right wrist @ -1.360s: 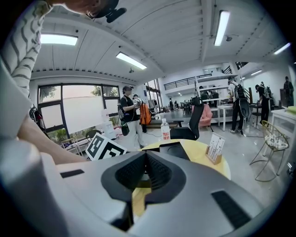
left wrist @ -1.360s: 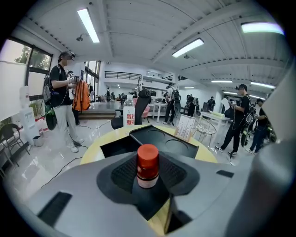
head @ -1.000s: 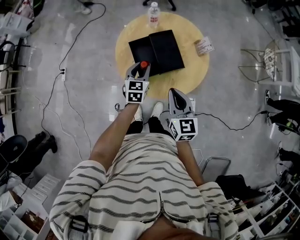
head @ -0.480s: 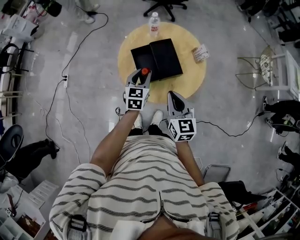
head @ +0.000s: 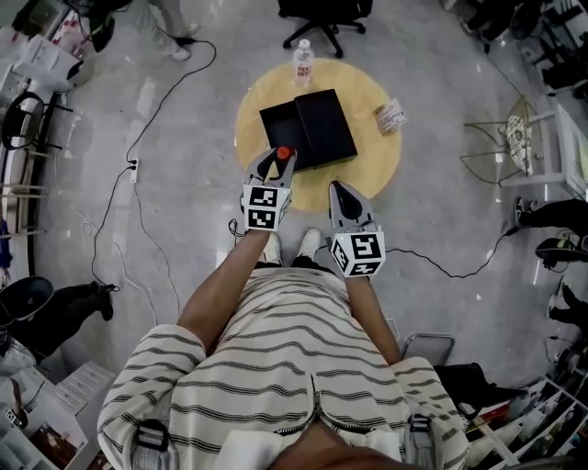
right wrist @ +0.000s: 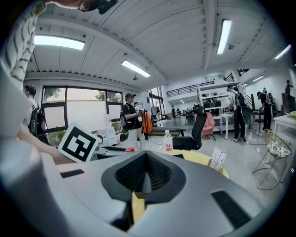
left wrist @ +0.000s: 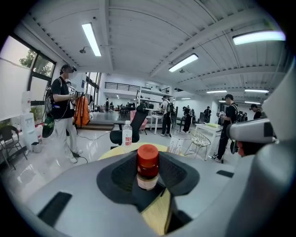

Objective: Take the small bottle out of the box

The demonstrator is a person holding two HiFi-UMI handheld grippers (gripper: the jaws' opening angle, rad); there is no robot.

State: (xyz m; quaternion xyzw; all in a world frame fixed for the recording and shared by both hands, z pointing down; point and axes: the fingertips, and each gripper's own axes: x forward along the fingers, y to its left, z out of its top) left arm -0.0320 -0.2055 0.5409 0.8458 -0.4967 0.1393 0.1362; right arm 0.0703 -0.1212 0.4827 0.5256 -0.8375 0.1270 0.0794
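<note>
My left gripper (head: 279,160) is shut on a small bottle (head: 284,154) with a red cap, held up near the front edge of the round yellow table (head: 377,158). In the left gripper view the small bottle (left wrist: 147,167) stands upright between the dark pads. The black box (head: 308,128) lies open on the table just beyond, its lid folded out to the left. My right gripper (head: 337,191) hangs to the right at the table's near rim, jaws together with nothing between them; the right gripper (right wrist: 144,171) shows the same in its own view.
A clear water bottle (head: 302,61) stands at the table's far edge, with a small printed card (head: 390,117) at the right. An office chair (head: 317,18) sits beyond the table. Cables run across the grey floor at left and right. A wire chair (head: 501,142) stands to the right.
The head view has drawn back, so the table and box look smaller and farther. My left gripper keeps its hold on the small bottle; both grippers stay in much the same places.
</note>
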